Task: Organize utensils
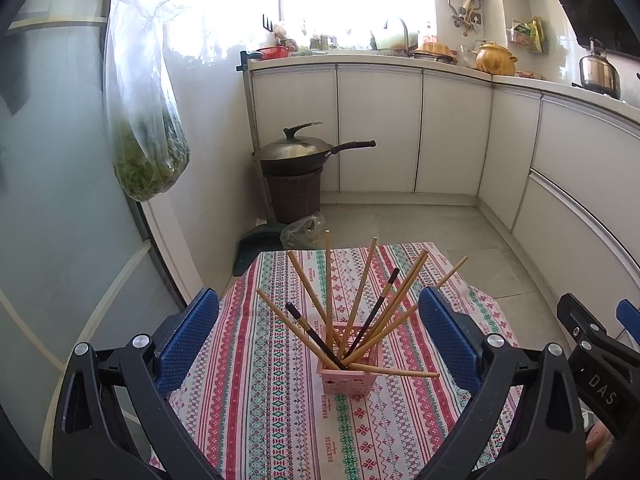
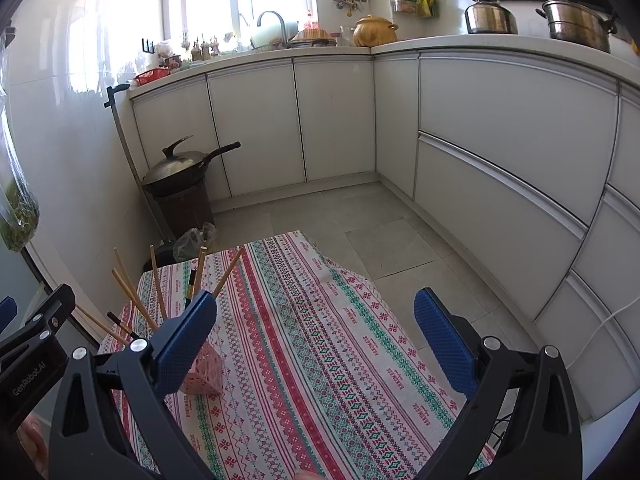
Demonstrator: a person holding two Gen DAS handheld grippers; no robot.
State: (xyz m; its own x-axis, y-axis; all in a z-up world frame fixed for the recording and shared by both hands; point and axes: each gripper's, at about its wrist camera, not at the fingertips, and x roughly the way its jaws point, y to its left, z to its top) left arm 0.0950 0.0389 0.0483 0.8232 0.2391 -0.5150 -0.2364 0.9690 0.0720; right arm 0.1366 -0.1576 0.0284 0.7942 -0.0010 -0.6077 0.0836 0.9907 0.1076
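Observation:
A small pink lattice basket (image 1: 347,378) stands on the patterned tablecloth (image 1: 256,400) and holds several wooden chopsticks (image 1: 362,280) and two dark ones (image 1: 316,338), fanned outward. My left gripper (image 1: 320,336) is open and empty, its blue pads either side of the basket, slightly above and in front of it. In the right wrist view the basket (image 2: 202,376) and chopsticks (image 2: 134,300) sit at left, partly behind my left pad. My right gripper (image 2: 316,332) is open and empty over the cloth, to the right of the basket.
The table is small, with floor beyond its far and right edges. A wok (image 1: 296,152) rests on a brown bin by the wall. A bag of greens (image 1: 150,136) hangs at left. White cabinets (image 2: 500,152) and a cluttered counter run along the back and right.

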